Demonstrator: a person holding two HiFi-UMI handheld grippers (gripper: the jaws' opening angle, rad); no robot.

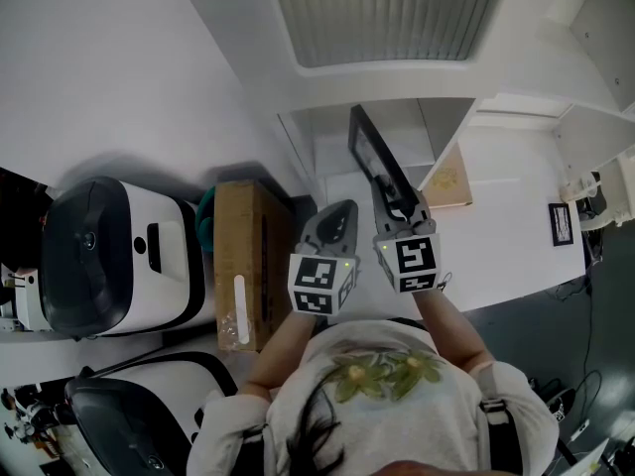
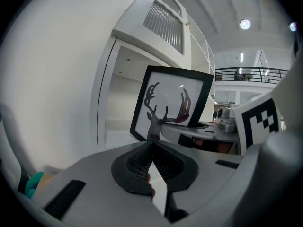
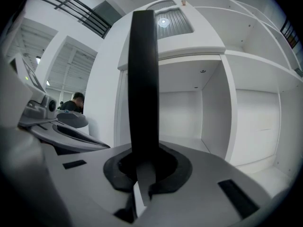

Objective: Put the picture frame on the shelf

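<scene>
The left hand-held gripper [image 1: 335,214] hangs empty with its jaws pressed together. Just beside it, the right hand-held gripper [image 1: 399,204] is clenched on the lower edge of the picture frame [image 1: 373,152], which is held roughly upright in the air before the front edge of the shelf [image 1: 448,117]. The frame should probably enter clear of the compartment's side walls and settle level before release; both forearms reach forward side by side, jaws toward the shelf.

Light is bright and even; the white shelf [image 1: 397,85] carries only soft shadows. A round ceiling lamp [image 2: 245,24] glares in my left gripper view. Both gripper views bend and darken at the corners; the nearest parts blur.
</scene>
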